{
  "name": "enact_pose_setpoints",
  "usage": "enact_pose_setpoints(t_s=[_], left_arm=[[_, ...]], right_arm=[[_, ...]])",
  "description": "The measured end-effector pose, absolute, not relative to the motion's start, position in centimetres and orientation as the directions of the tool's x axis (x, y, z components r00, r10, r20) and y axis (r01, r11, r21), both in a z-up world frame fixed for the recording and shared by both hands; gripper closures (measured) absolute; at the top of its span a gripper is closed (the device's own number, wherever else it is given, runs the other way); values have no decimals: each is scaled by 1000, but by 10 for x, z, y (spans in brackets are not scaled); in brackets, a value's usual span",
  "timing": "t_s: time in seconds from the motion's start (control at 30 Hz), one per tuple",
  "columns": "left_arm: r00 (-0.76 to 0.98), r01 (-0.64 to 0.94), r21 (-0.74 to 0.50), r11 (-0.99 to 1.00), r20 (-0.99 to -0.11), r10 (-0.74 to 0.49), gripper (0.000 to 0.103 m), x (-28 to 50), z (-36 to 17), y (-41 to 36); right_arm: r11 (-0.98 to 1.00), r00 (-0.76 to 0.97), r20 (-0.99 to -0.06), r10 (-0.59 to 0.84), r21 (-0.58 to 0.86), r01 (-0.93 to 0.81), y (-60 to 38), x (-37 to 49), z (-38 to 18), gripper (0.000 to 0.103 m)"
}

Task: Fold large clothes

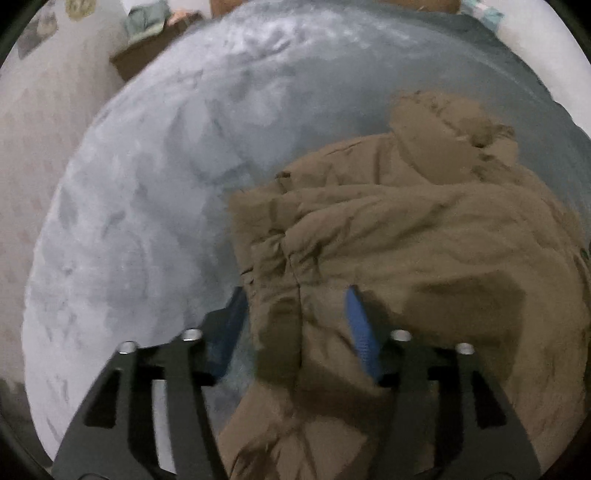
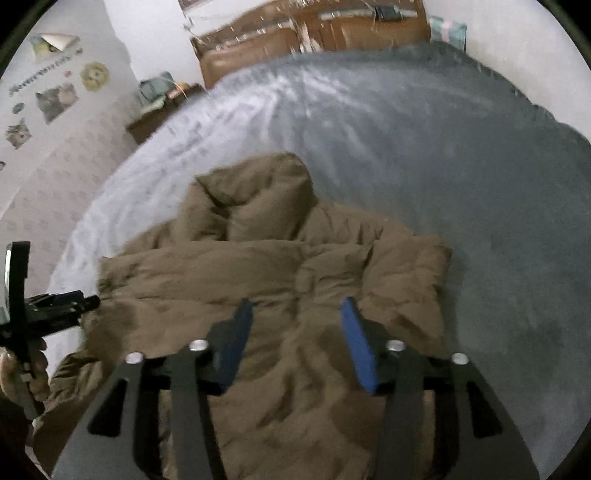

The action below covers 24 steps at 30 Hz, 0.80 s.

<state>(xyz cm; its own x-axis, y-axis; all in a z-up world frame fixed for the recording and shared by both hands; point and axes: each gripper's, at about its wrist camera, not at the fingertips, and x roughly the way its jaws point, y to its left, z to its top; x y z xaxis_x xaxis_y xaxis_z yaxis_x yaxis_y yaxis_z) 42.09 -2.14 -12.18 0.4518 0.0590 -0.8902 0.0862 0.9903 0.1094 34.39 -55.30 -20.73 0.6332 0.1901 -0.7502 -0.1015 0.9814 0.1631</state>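
A bulky brown padded jacket (image 1: 388, 236) lies crumpled on a grey-blue bed cover (image 1: 155, 192). My left gripper (image 1: 295, 295) is open above the jacket's left edge, and a ridge of brown fabric lies between its blue pads (image 1: 360, 328); nothing is clamped. In the right wrist view the same jacket (image 2: 266, 258) spreads over the bed cover (image 2: 461, 166). My right gripper (image 2: 297, 306) is open over the jacket's near part, pads wide apart and empty. The left gripper's body and the hand holding it show at the far left of the right wrist view (image 2: 44, 314).
A brown wooden headboard (image 2: 314, 33) stands at the far end of the bed. A small bedside table (image 2: 159, 107) with folded things sits at the upper left. A wall with stickers (image 2: 55, 92) runs along the left. The cover extends beyond the jacket on the right.
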Motion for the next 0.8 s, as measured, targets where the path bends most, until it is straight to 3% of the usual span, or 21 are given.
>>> enact_pose_setpoints(t_s=[0.37,0.53,0.7,0.8], left_arm=[[538,84,10,996,-842,-37,31,330,-101,-11],[544,71,17,997,-839,-25,28,289,-88,-12],[606,59,-16,998,-794,-48,13,240,-69,-2],[611,48,-16,999,-790,-42,12,220,-66,-1]], right_arm=[[985,668,-724,173,129,-115,-530,242,-195,43],[992,687,-715,128,84,-98,-530,211,-193,43],[993,698,-708,109,50,-105,-529,181,-187,42],[993,718,-688,105,33,-113,-527,158,-186,36]])
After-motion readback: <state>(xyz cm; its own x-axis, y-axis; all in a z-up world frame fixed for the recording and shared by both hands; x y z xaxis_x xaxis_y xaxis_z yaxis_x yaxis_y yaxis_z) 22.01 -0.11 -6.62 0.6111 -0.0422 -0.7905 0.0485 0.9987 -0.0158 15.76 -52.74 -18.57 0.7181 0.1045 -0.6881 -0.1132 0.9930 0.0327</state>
